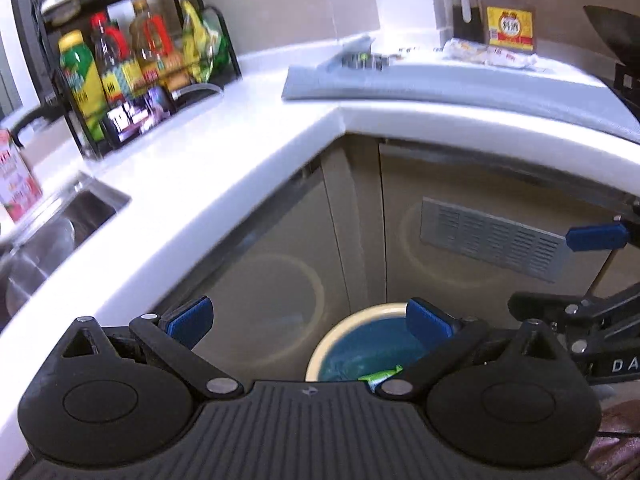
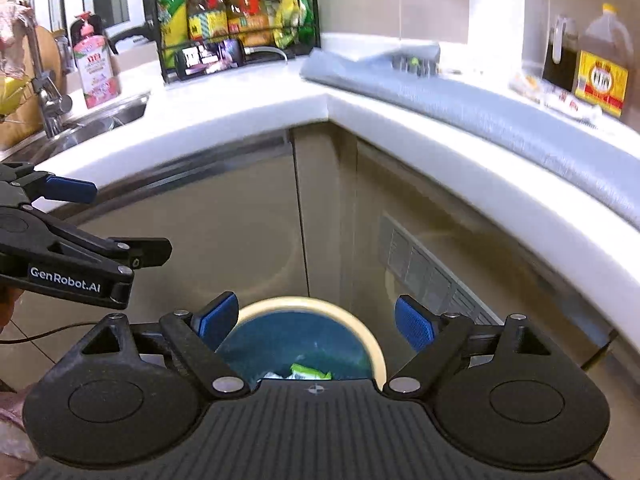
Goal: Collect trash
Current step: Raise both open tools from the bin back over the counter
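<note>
A cream-rimmed trash bin (image 1: 352, 320) with a blue liner stands on the floor in the corner below the white counter; it also shows in the right wrist view (image 2: 360, 328). A green wrapper (image 1: 380, 376) lies inside it, and it shows in the right wrist view (image 2: 310, 372) too. My left gripper (image 1: 310, 320) is open and empty above the bin's left side. My right gripper (image 2: 316, 320) is open and empty directly above the bin. A wrapped packet (image 1: 488, 54) lies on the counter by the bottles.
The L-shaped white counter (image 1: 224, 184) carries a grey mat (image 1: 460, 84), a black rack of bottles (image 1: 132, 64) and large bottles (image 1: 508, 12) at the back right. A steel sink (image 1: 48, 232) is at the left. Cabinet doors with a vent grille (image 1: 492, 236) stand behind the bin.
</note>
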